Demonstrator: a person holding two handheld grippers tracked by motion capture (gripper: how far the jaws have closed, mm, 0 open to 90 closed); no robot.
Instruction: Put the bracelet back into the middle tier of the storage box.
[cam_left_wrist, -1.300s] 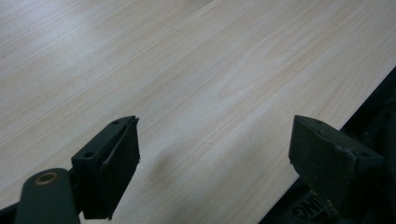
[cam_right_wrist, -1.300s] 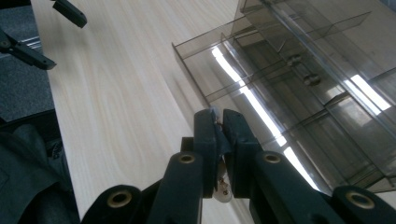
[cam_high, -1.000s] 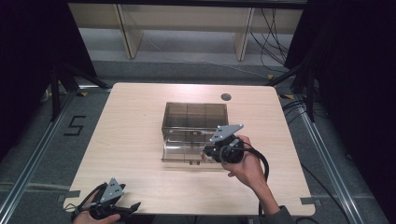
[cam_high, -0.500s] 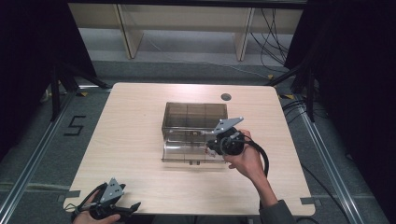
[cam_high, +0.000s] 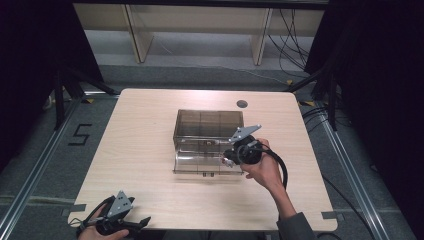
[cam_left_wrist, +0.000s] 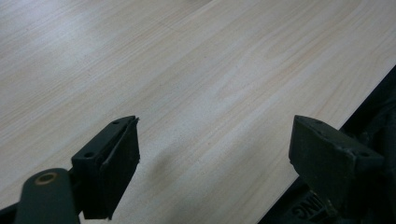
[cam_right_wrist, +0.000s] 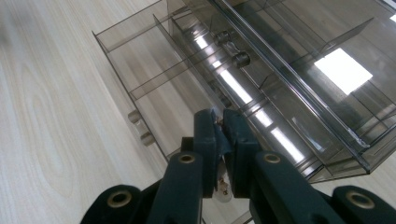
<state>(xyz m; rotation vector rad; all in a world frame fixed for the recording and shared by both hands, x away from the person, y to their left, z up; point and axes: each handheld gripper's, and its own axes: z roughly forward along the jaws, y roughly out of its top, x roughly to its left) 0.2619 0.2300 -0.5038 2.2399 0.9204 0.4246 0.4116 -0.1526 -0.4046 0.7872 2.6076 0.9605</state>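
Pale wood worktop (cam_high: 145, 150) carries my smoky clear drawer box (cam_high: 210, 122), its lower drawer (cam_high: 200, 162) pulled out. Over the last second my right gripper (cam_high: 231, 159) has edged up over that drawer, fingers pinched on a small, part-hidden object (cam_right_wrist: 221, 189), probably for dropping in. Left gripper (cam_high: 131, 222) idles at the near edge, fingers wide.

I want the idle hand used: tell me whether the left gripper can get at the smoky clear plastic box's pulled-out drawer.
Probably yes: bare wooden table lies between the open left gripper and the drawer, though the right gripper hangs over its right end.
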